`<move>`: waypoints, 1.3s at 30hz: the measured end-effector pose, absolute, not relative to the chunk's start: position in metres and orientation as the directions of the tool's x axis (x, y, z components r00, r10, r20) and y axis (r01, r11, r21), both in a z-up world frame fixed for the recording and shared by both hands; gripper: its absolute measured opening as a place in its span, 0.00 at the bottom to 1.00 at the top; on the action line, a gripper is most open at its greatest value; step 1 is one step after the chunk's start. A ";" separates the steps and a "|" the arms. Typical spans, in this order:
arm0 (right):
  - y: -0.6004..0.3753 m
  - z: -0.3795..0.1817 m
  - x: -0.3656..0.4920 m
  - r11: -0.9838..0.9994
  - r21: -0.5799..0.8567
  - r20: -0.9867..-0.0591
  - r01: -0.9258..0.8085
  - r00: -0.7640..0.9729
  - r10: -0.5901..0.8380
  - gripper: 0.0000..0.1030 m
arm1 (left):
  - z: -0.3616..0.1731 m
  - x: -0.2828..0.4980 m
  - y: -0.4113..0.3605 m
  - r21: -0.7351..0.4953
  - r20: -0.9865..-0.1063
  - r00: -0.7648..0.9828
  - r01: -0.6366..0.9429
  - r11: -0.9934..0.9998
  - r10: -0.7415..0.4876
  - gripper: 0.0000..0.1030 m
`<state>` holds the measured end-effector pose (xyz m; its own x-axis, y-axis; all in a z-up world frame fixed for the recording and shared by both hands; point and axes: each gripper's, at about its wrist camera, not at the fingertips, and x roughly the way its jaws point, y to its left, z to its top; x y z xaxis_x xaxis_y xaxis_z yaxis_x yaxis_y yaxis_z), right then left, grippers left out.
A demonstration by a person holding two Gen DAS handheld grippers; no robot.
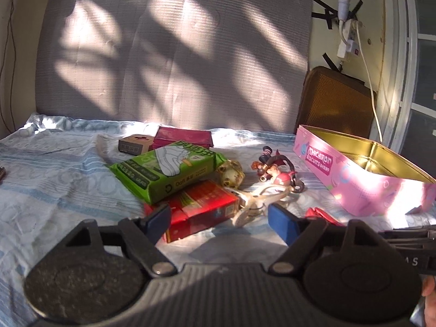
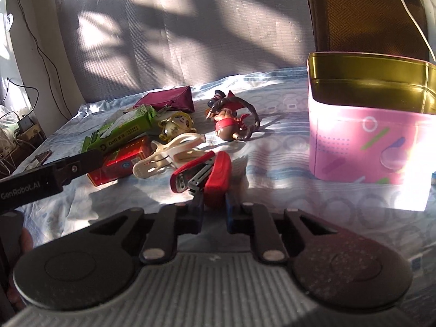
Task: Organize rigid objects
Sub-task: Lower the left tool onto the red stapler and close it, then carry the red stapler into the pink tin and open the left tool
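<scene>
We see a bed covered by a pale blue patterned sheet (image 1: 54, 169), lit by patches of sun, with a grey padded panel behind it.

Our left tool (image 1: 219, 222) has its blue-padded fingers spread wide, holding nothing. It hangs just above the near end of a red box (image 1: 201, 207). A green packet (image 1: 166, 170) lies on top of that box, leaning across its far end. Behind the packet sit a small brown box (image 1: 135, 143) and a dark red pouch (image 1: 184, 137). Just right of the red box lies a cream plastic clip (image 1: 256, 201), and beyond it a small gold toy (image 1: 231, 174) and a red and brown figurine (image 1: 275, 173).

Our right tool (image 2: 214, 212) is pressed together on the near end of a red stapler (image 2: 215, 174). The stapler's top arm is swung apart from its base, so the metal staple track shows between them. It is near the sheet, but we cannot tell whether it touches.

The open pink biscuit tin (image 2: 368, 141) stands on the bed to the right, well apart from the pile. Its gold inside (image 1: 373, 155) shows nothing in the part we can see. A brown woven cushion (image 2: 368, 16) leans behind it, and a white cable hangs down the wall.
</scene>
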<state>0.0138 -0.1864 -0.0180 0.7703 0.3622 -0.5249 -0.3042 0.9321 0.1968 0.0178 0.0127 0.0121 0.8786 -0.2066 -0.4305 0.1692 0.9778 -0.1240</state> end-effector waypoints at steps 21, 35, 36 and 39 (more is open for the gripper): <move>-0.179 -0.026 -0.002 0.913 0.050 -0.530 -0.404 0.765 0.367 0.37 | 0.008 0.042 -0.058 -0.324 -0.638 0.579 0.396 0.859 -0.507 0.24; -0.261 0.025 0.013 0.988 0.018 -0.270 -0.152 0.951 0.151 0.34 | 0.086 0.083 -0.174 -0.167 -0.476 0.659 0.582 0.796 -0.582 0.21; -0.272 0.025 0.018 0.991 0.029 -0.278 -0.130 0.952 0.133 0.34 | 0.085 0.089 -0.185 -0.166 -0.478 0.651 0.593 0.788 -0.590 0.21; -0.299 0.018 0.032 0.995 0.059 -0.320 -0.076 0.943 0.091 0.35 | 0.075 0.107 -0.215 -0.183 -0.493 0.616 0.617 0.766 -0.614 0.21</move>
